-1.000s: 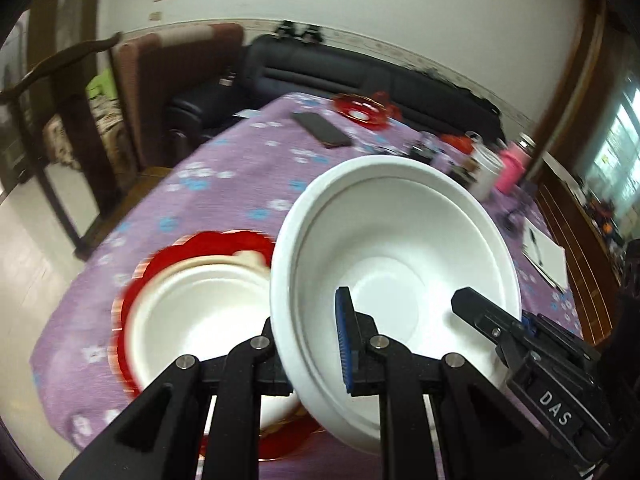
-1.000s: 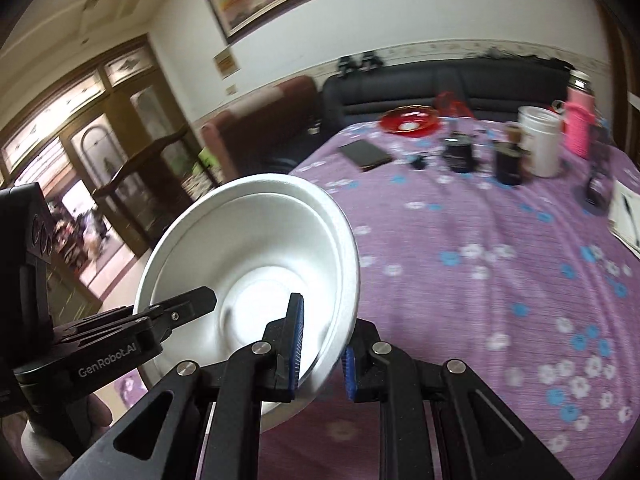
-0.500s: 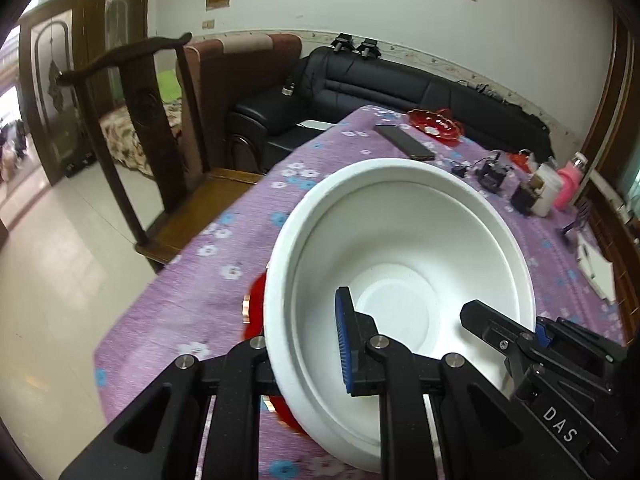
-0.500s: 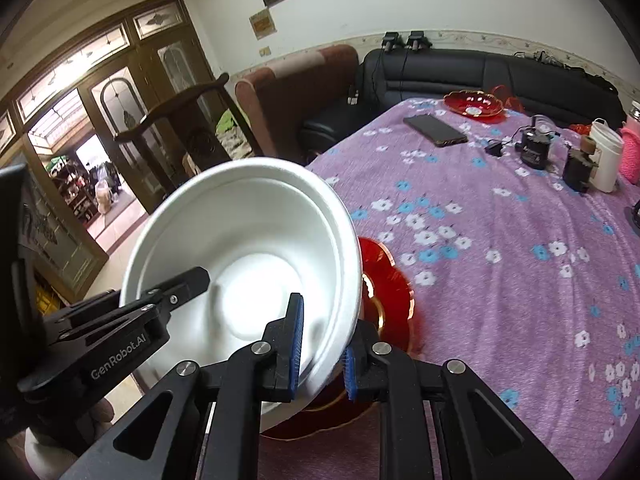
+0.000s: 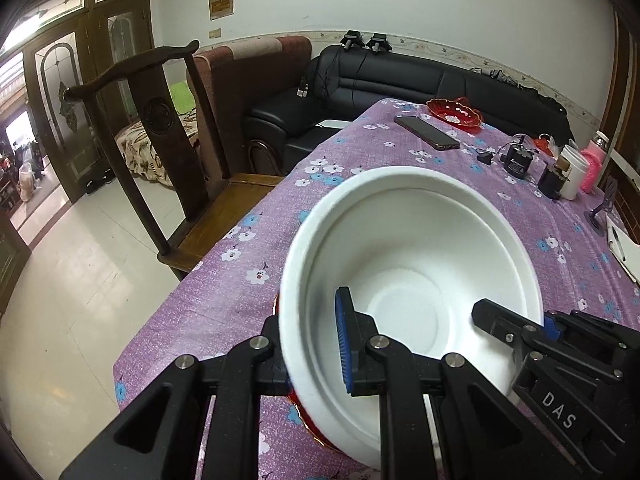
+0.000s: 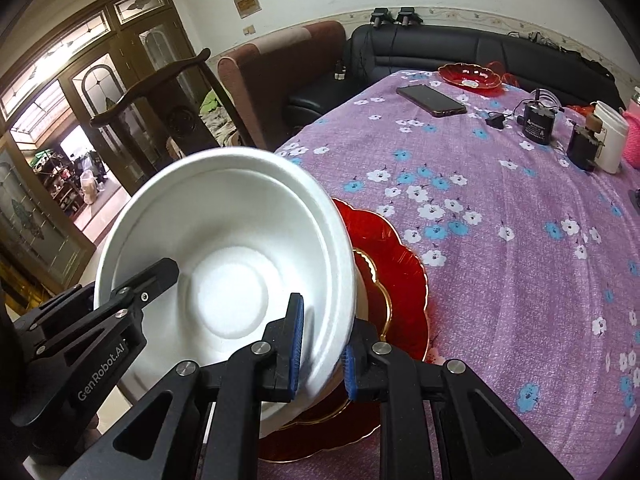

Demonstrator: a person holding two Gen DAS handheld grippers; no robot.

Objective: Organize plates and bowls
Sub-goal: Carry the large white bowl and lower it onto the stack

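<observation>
Both grippers hold one white bowl [image 5: 412, 256] by opposite sides of its rim, tilted above the table's near corner. My left gripper [image 5: 312, 340] is shut on its left rim. My right gripper [image 6: 322, 350] is shut on the right rim of the white bowl [image 6: 224, 248]. A red scalloped plate [image 6: 396, 272] with a gold ring lies on the purple tablecloth right under the bowl; in the left wrist view only a red sliver [image 5: 308, 420] of it shows. A second white bowl seen earlier on that plate is hidden.
A small red dish [image 6: 468, 74] and a black phone [image 6: 430, 100] lie at the far end of the flowered table [image 6: 520, 216]. Chargers, a white cup [image 6: 610, 136] and a pink bottle stand at the far right. A wooden chair [image 5: 160, 128] stands left of the table.
Both grippers have carried the white bowl back and lower toward the near corner over the red plate. The bowl on that plate has passed out of sight beneath it.
</observation>
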